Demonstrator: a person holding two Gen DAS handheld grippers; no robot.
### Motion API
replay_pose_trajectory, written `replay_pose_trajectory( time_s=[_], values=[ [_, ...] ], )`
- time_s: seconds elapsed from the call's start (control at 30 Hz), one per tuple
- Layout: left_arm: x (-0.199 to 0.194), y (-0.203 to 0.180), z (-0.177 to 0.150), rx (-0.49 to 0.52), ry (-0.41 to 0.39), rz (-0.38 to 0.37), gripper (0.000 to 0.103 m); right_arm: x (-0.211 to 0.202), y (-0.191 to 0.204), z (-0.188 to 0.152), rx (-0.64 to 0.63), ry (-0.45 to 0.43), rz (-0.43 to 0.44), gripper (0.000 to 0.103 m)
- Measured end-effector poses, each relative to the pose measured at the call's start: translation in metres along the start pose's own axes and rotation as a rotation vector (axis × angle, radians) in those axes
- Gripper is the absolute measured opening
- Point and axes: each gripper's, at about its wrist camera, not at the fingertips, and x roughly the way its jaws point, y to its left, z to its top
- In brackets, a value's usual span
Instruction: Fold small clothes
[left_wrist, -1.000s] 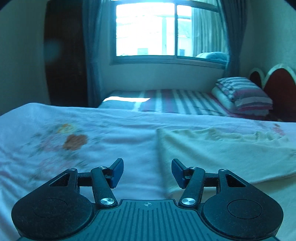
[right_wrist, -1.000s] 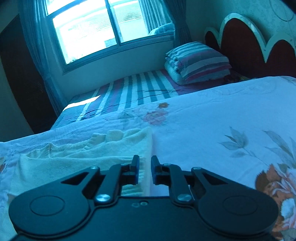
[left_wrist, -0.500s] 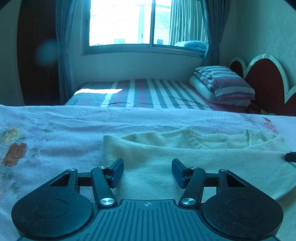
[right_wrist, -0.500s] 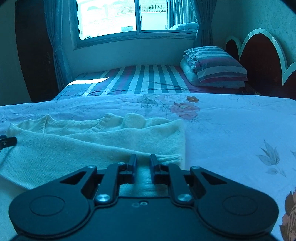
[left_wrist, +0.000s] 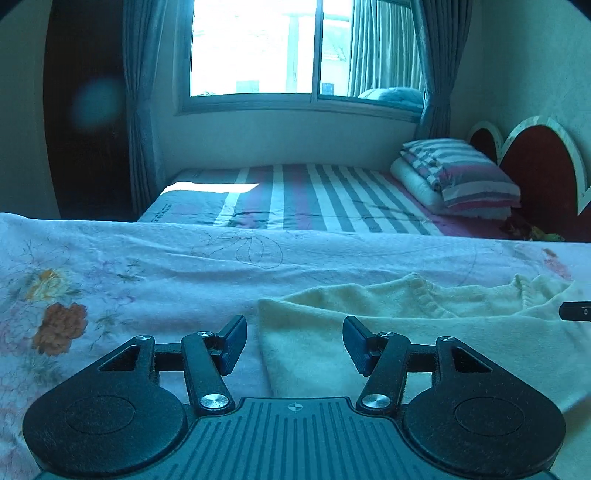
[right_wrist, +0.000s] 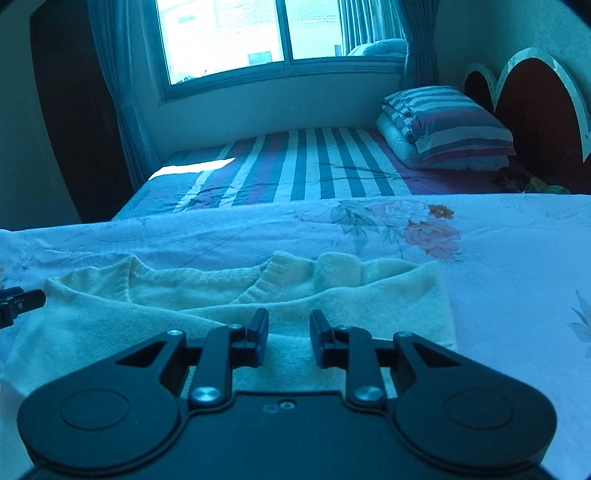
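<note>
Right tool (right_wrist: 289, 334) apparently wider over sweater (right_wrist: 332, 306)

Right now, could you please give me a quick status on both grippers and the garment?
Left gripper open, empty. Right gripper open, empty. Cream knit sweater lying partly folded on the floral bedsheet. Nothing in the way.

The cream sweater (left_wrist: 424, 332) ran off the right edge of the left wrist view, its near hem hidden behind the gripper body. At far right only a tip of the right gripper (left_wrist: 576, 311) showed.
</note>
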Motion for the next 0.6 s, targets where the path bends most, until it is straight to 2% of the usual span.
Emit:
replay_pose_trajectory(
  time_s=[0.13,0.17,0.23,0.27,0.33,0.37,0.4,0.43,0.5,0.6],
  values=[
    [-0.028,-0.004,-0.024,0.031,0.018,-0.009,0.057,-0.03,0.006,-0.017,-0.079,-0.031,0.043,0.028],
    [-0.028,-0.006,-0.031,0.033,0.036,0.002,0.057,-0.032,0.008,-0.022,-0.101,-0.029,0.037,0.029],
    [-0.022,-0.004,-0.042,0.026,0.061,0.01,0.061,-0.02,0.006,-0.03,-0.115,0.029,-0.044,0.029],
    [-0.022,0.0,-0.044,-0.003,0.051,0.017,0.068,-0.015,-0.001,-0.033,-0.095,0.039,-0.057,0.029],
    [-0.022,0.003,-0.038,-0.03,0.065,0.032,0.069,-0.017,-0.003,-0.031,-0.087,0.038,-0.055,0.028],
    [-0.028,0.001,-0.033,-0.037,0.046,0.064,0.069,-0.021,-0.001,-0.028,-0.091,0.032,-0.064,0.03],
    [-0.037,-0.004,-0.027,-0.033,-0.009,0.06,0.069,-0.024,0.001,-0.025,-0.084,0.016,-0.057,0.031],
    [-0.042,-0.011,-0.018,-0.029,-0.057,0.031,0.069,-0.029,0.004,-0.021,-0.064,-0.004,-0.02,0.031],
    [-0.034,-0.029,-0.002,-0.006,-0.08,-0.045,0.069,-0.021,0.019,-0.01,-0.053,-0.006,0.079,0.027],
    [0.007,-0.065,0.009,0.07,0.007,-0.177,0.069,0.012,0.045,0.002,-0.055,0.039,0.19,0.025]
  ],
)
